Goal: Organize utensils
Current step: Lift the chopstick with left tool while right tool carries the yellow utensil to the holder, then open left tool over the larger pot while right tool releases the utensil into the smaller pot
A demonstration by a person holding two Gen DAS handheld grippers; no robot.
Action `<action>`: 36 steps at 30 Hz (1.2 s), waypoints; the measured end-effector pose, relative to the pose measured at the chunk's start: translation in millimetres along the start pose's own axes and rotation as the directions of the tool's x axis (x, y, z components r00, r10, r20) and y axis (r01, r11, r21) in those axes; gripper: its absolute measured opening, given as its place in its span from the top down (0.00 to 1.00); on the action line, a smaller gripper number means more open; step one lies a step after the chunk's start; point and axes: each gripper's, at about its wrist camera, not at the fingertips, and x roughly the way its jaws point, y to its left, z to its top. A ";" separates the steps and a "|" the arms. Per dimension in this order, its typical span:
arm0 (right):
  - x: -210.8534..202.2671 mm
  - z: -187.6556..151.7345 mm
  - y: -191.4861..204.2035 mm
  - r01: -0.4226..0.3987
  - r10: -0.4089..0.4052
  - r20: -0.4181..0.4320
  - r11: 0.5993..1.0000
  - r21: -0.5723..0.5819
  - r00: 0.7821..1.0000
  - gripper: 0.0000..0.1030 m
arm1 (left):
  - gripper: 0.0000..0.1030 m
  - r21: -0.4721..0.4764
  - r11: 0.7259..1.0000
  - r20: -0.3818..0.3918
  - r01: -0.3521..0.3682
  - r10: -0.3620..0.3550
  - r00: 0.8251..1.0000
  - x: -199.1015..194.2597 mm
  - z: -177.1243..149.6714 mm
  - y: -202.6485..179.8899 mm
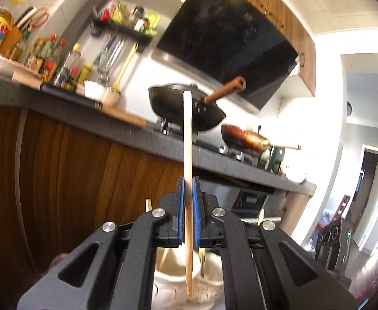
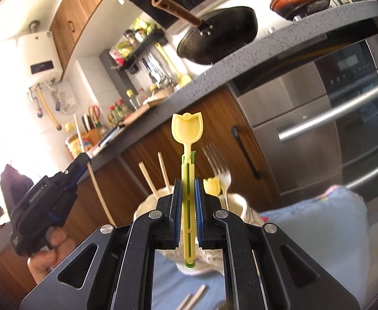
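Observation:
My left gripper [image 1: 188, 180] is shut on a wooden chopstick [image 1: 187, 139], held upright above a white ceramic utensil holder [image 1: 173, 284]. My right gripper [image 2: 188, 183] is shut on a yellow tulip-shaped plastic spoon [image 2: 187, 129], upright in front of the same holder [image 2: 240, 206]. In the right wrist view the holder holds two chopsticks [image 2: 149, 179], a metal fork [image 2: 218, 165] and another yellow spoon [image 2: 212, 184]. The left gripper [image 2: 81, 165] with its chopstick shows at the left of that view.
A blue cloth [image 2: 318, 222] covers the surface under the holder, with loose chopsticks [image 2: 193, 298] lying on it. Behind stand a grey counter [image 2: 266, 51], wooden cabinets, a steel oven [image 2: 331, 103], a black wok [image 1: 186, 106] and bottles [image 1: 47, 59].

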 end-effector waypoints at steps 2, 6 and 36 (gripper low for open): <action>1.6 2.1 -0.8 -0.011 0.011 0.026 1.000 0.006 1.000 0.90 | 0.94 0.009 1.000 0.051 -0.012 0.011 0.999 1.4 3.6 -1.1; 6.8 6.8 1.1 -0.020 0.021 0.045 1.000 -0.011 0.999 0.90 | 0.94 0.007 1.000 0.095 -0.020 0.019 0.995 7.9 4.2 0.0; 34.0 -30.7 9.4 0.209 -0.217 -0.009 0.947 -0.244 0.976 0.90 | 0.94 0.161 0.979 -0.123 -0.125 0.146 0.982 28.8 -61.1 -1.8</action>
